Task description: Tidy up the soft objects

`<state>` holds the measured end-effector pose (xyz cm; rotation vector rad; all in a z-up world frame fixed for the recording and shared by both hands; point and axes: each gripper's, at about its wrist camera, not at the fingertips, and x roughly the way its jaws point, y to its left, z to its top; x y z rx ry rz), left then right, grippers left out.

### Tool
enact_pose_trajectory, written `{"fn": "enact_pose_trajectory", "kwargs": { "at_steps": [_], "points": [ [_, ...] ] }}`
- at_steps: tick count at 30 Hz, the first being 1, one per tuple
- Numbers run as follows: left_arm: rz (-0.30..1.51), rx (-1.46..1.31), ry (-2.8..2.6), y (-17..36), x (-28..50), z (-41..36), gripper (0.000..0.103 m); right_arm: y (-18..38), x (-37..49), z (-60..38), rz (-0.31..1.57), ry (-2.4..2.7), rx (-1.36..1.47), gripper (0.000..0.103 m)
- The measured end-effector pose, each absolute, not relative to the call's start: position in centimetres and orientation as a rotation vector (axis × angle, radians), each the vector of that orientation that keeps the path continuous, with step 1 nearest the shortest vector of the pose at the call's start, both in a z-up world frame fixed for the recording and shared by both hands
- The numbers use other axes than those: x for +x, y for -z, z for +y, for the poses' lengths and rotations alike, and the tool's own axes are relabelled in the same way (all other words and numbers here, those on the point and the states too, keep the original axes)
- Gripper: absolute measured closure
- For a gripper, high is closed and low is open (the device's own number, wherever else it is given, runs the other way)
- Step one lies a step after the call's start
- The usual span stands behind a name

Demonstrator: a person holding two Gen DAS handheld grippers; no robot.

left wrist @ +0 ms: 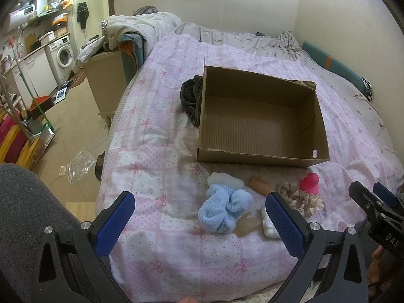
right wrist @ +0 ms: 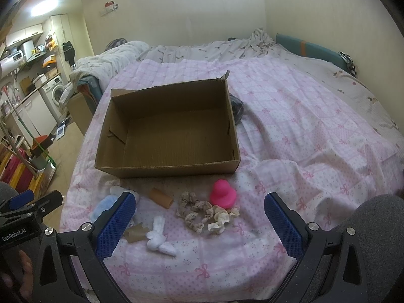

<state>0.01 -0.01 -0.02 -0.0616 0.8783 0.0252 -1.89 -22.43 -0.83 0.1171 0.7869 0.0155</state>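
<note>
Here, soft things strewn on the near edge of the bed, just in front of the cardboard box (right wrist: 166,128): blue fluffy cloth (left wrist: 222,209) bunched at the left end of the row, white knotted cloth (right wrist: 160,236) near the middle, beige lace scrunchie (right wrist: 194,209) and cream scrunchie (right wrist: 222,218) touching each other toward the right, pink rubber duck (right wrist: 223,193) just behind those two. Two brown tubes among them, one (right wrist: 161,198) close to the box front, one flattened (right wrist: 135,233) beside the white cloth. Box open-topped, empty, long side running across the view, resting on the pink checked quilt (right wrist: 303,136); dark bundle (left wrist: 190,98) tucked against its far left side. Left gripper (left wrist: 202,217) tipped downward, jaws spread wide, nothing between the pads; blue cloth lying straight ahead inside the gap, long axis roughly across the jaws, apart from both pads. Right gripper (right wrist: 199,219) likewise spread wide and empty, lace scrunchie sitting ahead between its fingers, white cloth just left of centre. Judgement: left hand nearer the blue cloth, right hand nearer the scrunchies and duck; likely first move a short drop forward and down onto whichever piece lies centred, then a lift over the low front wall of the box.
</note>
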Motion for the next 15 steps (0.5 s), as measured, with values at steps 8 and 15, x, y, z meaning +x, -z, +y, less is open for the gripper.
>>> {"fn": "enact_pose_trajectory", "kwargs": {
  "at_steps": [8,15],
  "points": [
    [0.877,-0.065,-0.026,0.28,0.12,0.19,0.0,0.86,-1.87,-22.4,0.789,-0.015,0.115,0.0],
    [0.877,-0.072,-0.025,0.26,-0.01,0.33,0.0,0.85,-1.9,-22.51,0.788,-0.013,0.117,0.0]
  ]
}}
